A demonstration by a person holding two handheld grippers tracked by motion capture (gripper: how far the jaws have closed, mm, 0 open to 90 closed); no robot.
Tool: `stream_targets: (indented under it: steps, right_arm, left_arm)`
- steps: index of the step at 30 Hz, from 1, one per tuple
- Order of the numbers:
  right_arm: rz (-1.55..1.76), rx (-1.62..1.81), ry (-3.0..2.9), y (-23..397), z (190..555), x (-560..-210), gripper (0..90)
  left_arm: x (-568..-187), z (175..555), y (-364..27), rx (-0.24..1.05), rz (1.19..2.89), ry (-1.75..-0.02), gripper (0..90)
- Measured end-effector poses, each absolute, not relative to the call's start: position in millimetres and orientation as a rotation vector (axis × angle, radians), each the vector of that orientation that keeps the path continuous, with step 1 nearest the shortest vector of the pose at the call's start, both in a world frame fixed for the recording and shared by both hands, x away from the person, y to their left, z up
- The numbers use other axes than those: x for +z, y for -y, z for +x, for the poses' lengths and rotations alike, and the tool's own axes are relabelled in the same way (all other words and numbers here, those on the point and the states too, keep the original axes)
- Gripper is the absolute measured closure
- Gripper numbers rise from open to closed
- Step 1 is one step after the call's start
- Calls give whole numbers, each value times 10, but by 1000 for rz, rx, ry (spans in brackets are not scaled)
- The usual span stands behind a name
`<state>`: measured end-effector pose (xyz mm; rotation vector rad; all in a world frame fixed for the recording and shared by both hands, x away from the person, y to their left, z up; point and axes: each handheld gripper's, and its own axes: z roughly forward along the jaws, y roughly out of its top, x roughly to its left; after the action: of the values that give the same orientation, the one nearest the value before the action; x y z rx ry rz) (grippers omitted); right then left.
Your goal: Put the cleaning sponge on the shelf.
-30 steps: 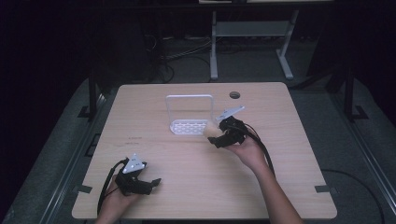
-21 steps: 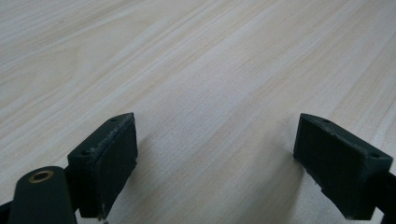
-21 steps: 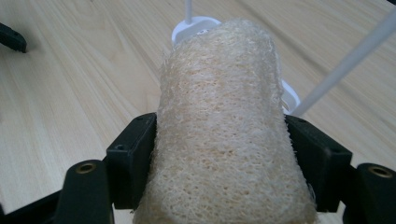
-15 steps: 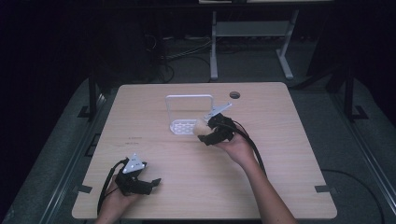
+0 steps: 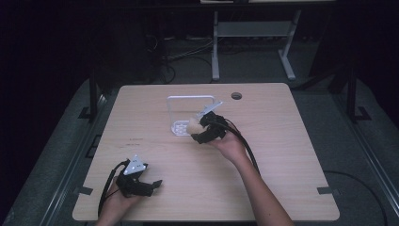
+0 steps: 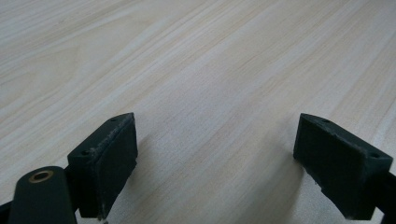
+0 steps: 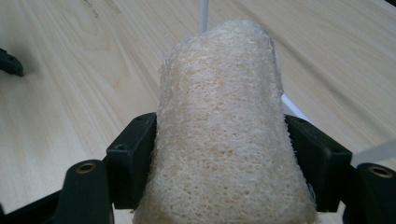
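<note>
I have the pale loofah sponge (image 7: 219, 135) clamped between my right gripper's (image 5: 200, 131) jaws, both pads pressed into its sides, held over the middle of the wooden table (image 5: 282, 155). Just beyond it sits a white wire rack (image 5: 193, 113) with a perforated base; the sponge overlaps the rack's right front corner in the high view, and I can't tell whether they touch. A thin white bar of that rack pokes up behind the sponge. My left gripper (image 6: 215, 163) rests near the table's front left, jaws spread wide over bare wood.
</note>
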<state>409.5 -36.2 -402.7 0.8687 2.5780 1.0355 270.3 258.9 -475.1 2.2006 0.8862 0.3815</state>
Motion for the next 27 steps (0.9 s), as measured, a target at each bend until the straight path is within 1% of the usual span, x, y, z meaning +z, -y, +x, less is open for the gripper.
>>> stream_targets:
  steps: [16,27]
  right_arm:
    - [853,1019,-2591,127,4277,-4147,299]
    - [853,1025,-2581,23,4331,-4238,299]
  left_arm:
    - [-4750,2703,-2590,384,2200,-885,129]
    - [-4751,2702,-2588,381,2199,-888,129]
